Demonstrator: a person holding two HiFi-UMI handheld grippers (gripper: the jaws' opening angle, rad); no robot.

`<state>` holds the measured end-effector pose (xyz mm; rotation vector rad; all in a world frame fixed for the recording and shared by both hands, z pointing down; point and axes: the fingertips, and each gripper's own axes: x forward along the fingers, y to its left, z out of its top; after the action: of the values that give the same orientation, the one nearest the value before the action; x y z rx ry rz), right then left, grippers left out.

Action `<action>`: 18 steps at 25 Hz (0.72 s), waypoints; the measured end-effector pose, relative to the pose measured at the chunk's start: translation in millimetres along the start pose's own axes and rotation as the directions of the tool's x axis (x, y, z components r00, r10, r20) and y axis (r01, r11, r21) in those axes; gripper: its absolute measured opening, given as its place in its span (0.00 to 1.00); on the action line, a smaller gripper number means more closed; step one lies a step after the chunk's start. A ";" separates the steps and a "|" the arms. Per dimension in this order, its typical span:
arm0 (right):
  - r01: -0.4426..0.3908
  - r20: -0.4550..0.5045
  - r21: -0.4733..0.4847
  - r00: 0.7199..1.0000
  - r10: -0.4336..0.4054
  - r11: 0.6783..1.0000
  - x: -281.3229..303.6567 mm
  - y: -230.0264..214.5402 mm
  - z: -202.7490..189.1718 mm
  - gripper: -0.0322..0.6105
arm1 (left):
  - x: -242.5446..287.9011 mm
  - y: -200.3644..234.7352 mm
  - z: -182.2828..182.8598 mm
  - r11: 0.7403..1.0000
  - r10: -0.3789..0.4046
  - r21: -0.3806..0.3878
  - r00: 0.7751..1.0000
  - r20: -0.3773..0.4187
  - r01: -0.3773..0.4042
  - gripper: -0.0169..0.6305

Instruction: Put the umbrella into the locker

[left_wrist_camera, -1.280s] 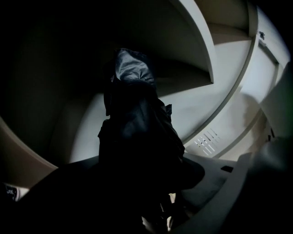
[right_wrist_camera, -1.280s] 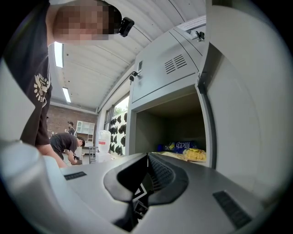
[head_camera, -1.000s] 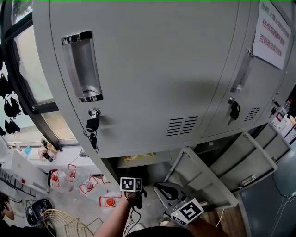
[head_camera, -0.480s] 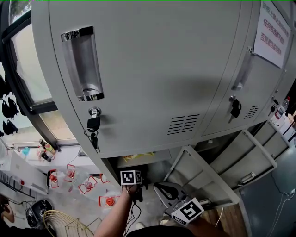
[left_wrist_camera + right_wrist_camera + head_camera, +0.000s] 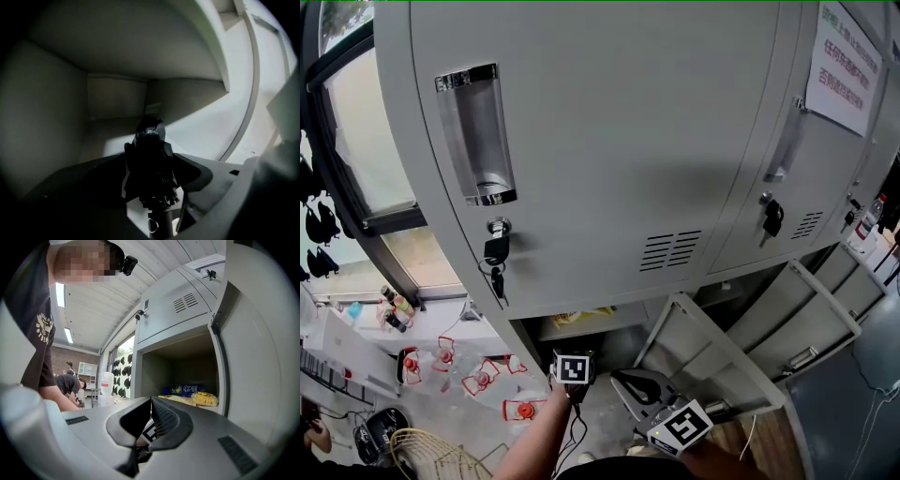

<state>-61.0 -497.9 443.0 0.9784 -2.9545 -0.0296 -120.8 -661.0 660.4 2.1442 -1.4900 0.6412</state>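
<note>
1. Two grippers show low in the head view. The left gripper reaches w/ its marker cube up into the dark open compartment under the grey locker bank. The right gripper sits just beside it, to its right, in front of the swung-open lower door.
2. Same view, upper part: big shut door w/ a chrome recessed handle, a key hanging in the lock, vent slots, and a paper notice w/ red print at top right. Red-capped bottles stand on the floor at left.
3. Left gripper view: the folded black umbrella is inside the compartment, btwn the jaws, its far end toward the back wall. The jaws are opening. Pale strips of floor show on both sides of the umbrella, so the pads aren't pressing it.
4. Right gripper view: the jaws are together, nothing clamped. Past them is an open compartment holding blue and yellow snack bags. At far left, a person bends over in the bkgd.
</note>
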 end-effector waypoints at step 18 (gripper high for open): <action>-0.002 0.005 0.040 1.000 0.001 0.999 -8.8 16.0 -1.6 0.10 | -101.4 -42.8 -10.3 0.992 -0.104 0.087 0.988 0.118 0.094 0.51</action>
<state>-63.4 -479.9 444.9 0.9821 -2.9718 0.0265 -113.0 -566.8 603.1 2.3412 -1.4305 0.5532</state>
